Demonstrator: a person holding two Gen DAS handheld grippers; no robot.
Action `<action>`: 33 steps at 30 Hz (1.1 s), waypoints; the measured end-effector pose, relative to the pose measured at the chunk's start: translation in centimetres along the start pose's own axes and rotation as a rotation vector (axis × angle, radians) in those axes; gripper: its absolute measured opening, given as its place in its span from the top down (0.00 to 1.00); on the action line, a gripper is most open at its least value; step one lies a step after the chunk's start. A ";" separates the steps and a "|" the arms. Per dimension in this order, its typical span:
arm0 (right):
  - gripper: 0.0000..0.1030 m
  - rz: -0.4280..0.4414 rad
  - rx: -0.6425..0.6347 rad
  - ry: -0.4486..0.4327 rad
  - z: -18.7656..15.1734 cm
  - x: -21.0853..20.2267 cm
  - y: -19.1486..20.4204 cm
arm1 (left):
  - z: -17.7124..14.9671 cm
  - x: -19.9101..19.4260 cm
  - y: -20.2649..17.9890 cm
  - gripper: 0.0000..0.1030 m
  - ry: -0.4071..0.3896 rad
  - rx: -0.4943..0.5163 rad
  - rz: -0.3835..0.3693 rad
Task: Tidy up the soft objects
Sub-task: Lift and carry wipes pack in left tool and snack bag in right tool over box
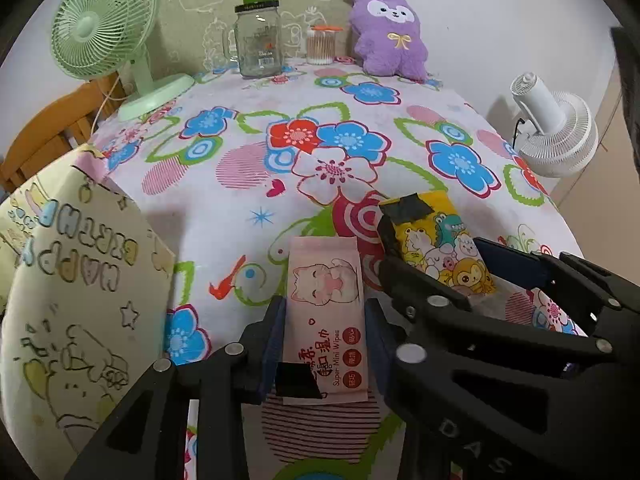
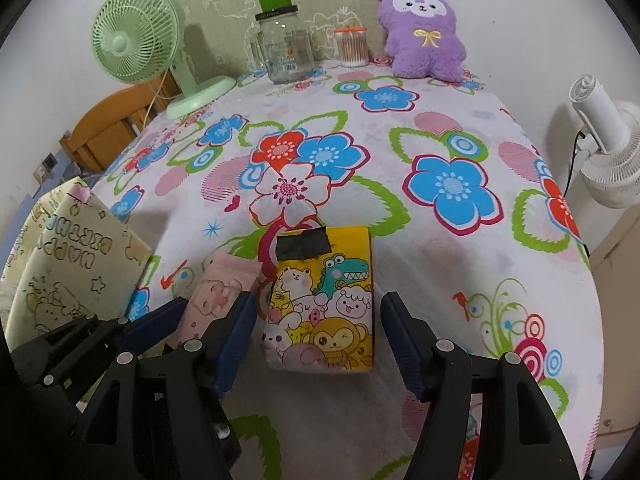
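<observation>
A pink wet-wipes pack [image 1: 326, 280] with a cat picture lies on the flowered tablecloth [image 1: 240, 184]. My left gripper [image 1: 325, 308] is shut on its sides. Just to its right lies a yellow tissue pack [image 2: 324, 300] with cartoon animals and black tape. My right gripper [image 2: 318, 304] straddles it, open, with a gap on both sides of the pack. In the right wrist view the pink pack [image 2: 216, 296] shows at left beside a blue left-gripper finger [image 2: 160, 320]. A cream "Happy Birthday" paper bag [image 1: 80, 300] stands at the left. A purple plush toy [image 2: 424, 32] sits at the far edge.
At the back stand a green desk fan [image 1: 104, 24], a glass jar [image 1: 260, 44] with a green lid and a cotton-swab tub [image 1: 322, 46]. A white fan [image 1: 556, 132] stands off the table's right edge. A wooden chair [image 1: 52, 128] is at the left.
</observation>
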State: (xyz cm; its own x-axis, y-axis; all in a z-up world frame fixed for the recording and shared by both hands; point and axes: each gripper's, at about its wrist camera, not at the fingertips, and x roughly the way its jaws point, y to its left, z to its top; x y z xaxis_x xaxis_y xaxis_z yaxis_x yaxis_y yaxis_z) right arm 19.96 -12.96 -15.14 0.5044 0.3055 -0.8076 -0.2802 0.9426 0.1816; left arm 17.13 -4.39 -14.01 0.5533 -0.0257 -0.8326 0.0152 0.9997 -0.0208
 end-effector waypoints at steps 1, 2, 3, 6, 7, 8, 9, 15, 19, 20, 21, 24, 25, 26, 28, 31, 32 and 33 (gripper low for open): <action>0.34 -0.010 0.005 0.003 0.0 0.2 -0.1 | 0.0 0.0 -0.1 0.61 -0.004 0.003 0.002; 0.34 -0.014 0.007 0.001 0.0 0.3 -0.1 | 0.0 0.0 -0.1 0.61 -0.006 0.002 0.000; 0.35 -0.018 0.002 0.001 0.1 0.3 -0.1 | 0.0 0.0 0.0 0.61 -0.007 0.003 -0.001; 0.51 -0.037 -0.006 0.005 0.1 0.3 0.0 | 0.0 0.0 -0.1 0.61 -0.008 0.006 0.003; 0.51 -0.040 -0.011 0.007 0.2 0.3 0.1 | 0.0 0.0 0.0 0.61 -0.007 0.006 0.002; 0.52 -0.040 -0.012 0.008 0.2 0.3 0.1 | 0.0 0.0 -0.1 0.61 -0.004 0.005 -0.001; 0.53 -0.040 -0.009 0.008 0.1 0.2 0.0 | -0.1 0.0 -0.1 0.61 -0.004 0.006 -0.004; 0.54 -0.050 -0.008 -0.019 -0.3 -1.5 0.1 | -0.4 -1.2 -0.7 0.61 -0.030 0.019 -0.008; 0.54 -0.054 -0.004 -0.045 -0.5 -3.1 0.3 | -0.6 -2.6 -1.0 0.61 -0.056 0.026 -0.009; 0.54 -0.055 -0.002 -0.053 -0.6 -3.6 0.3 | -0.6 -2.9 -1.0 0.61 -0.063 0.028 -0.009; 0.54 -0.056 -0.001 -0.059 -0.6 -4.0 0.3 | -0.6 -3.2 -1.1 0.61 -0.069 0.029 -0.009; 0.54 -0.056 -0.002 -0.084 -0.7 -5.4 0.6 | -0.7 -4.6 -1.4 0.61 -0.095 0.036 -0.004; 0.54 -0.058 -0.004 -0.093 -0.7 -5.9 0.7 | -0.7 -4.9 -1.4 0.61 -0.103 0.038 -0.003; 0.54 -0.060 -0.004 -0.103 -0.7 -6.4 0.8 | -0.7 -5.3 -1.5 0.61 -0.110 0.040 -0.001; 0.54 -0.060 -0.001 -0.116 -0.7 -7.1 0.9 | -0.7 -6.1 -1.6 0.61 -0.126 0.043 -0.001; 0.54 -0.066 -0.002 -0.140 -0.8 -8.5 1.1 | -0.7 -7.3 -1.9 0.61 -0.148 0.049 0.000; 0.54 -0.069 -0.003 -0.148 -0.8 -9.0 1.2 | -0.8 -7.7 -2.0 0.61 -0.156 0.052 0.003; 0.54 -0.072 -0.004 -0.154 -0.9 -9.3 1.2 | -0.8 -8.1 -2.0 0.61 -0.163 0.054 0.004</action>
State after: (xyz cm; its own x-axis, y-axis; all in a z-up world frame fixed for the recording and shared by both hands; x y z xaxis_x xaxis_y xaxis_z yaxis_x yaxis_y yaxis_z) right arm 14.22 -14.79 -7.89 0.6422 0.2550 -0.7229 -0.2419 0.9623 0.1245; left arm 11.93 -6.23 -7.66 0.6814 -0.0255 -0.7315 0.0549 0.9984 0.0163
